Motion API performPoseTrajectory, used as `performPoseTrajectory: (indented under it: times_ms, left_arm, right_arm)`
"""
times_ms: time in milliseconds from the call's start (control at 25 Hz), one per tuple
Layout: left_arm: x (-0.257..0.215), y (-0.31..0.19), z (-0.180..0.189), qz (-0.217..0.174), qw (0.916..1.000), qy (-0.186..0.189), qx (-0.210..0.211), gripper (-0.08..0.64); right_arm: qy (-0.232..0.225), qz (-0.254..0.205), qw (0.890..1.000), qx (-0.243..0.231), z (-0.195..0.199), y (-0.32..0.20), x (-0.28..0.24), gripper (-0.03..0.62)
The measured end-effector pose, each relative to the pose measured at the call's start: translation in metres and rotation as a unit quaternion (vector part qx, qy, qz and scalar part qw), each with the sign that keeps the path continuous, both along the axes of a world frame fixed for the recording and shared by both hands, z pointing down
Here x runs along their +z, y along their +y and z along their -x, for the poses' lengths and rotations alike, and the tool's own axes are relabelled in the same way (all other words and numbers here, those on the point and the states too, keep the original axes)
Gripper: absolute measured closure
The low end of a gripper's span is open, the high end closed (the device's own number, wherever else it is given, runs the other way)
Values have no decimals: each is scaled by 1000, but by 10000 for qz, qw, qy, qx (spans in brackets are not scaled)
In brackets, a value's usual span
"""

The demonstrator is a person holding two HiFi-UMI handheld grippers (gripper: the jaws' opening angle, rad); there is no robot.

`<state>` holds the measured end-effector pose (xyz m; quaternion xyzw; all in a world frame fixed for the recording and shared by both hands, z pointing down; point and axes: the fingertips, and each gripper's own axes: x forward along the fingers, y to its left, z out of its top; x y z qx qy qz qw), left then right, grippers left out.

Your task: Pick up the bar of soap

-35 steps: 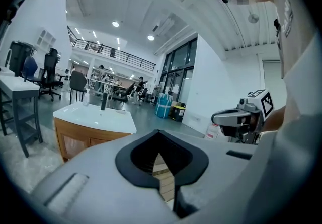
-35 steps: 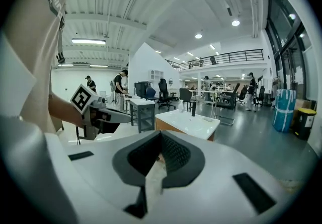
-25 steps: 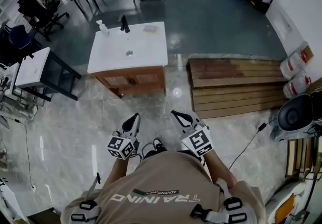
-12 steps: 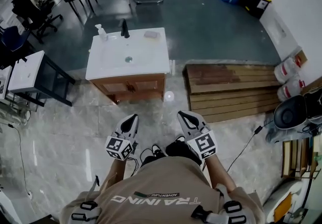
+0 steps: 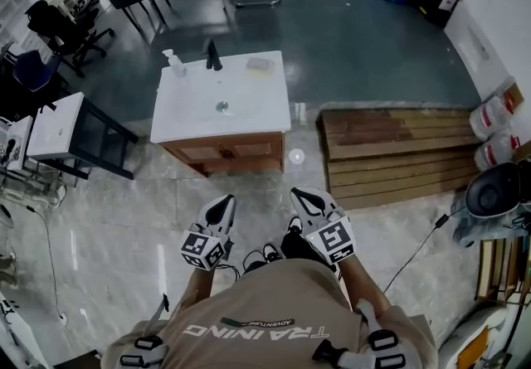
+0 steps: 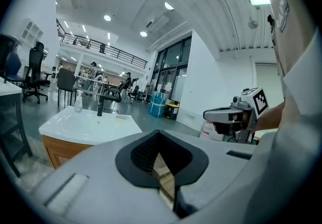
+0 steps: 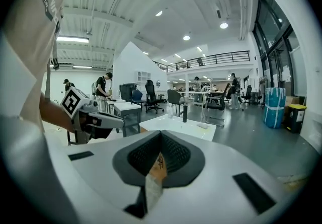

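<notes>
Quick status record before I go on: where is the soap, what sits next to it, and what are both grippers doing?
soap: bar of soap on the far right corner of the sink counter, untouched
near it: faucet to its left, pump bottle further left
left gripper: jaws together, empty, well short of the counter
right gripper: jaws together, empty, well short of the counter
floor: wooden platform to the right of the counter

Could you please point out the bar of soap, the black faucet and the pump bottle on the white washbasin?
pale rectangular bar of soap (image 5: pixel 259 64), head view, middle of its top face.
black upright faucet (image 5: pixel 213 56), head view, its column.
whitish plastic pump bottle (image 5: pixel 176 66), head view, its body.
</notes>
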<state>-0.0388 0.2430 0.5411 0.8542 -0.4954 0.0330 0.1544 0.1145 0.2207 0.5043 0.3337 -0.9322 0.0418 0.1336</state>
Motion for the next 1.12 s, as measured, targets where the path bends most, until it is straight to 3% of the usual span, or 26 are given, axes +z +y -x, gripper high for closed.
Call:
performPoseTrajectory:
  times_ms: [160,360,880,1120]
  left_arm:
    - [-17,-32,-1,-103,9997,-211,19,566]
    - [-33,-66,-5,-182,9996,-222,-73,568]
    - [-36,-116,2,-115,9963,-332,-779,568]
    - [-22,-129,-6,118,9964,-388,-751,568]
  right_arm:
    - [-213,-161,9996,3,1,-38,-13,588]
    - [-520,10,9986,-59,-6,-68,-8,588]
    - [-440,-59,9970,-633,-9,-133,9,588]
    - [-431,167,9965,-703,-9,-149,24,588]
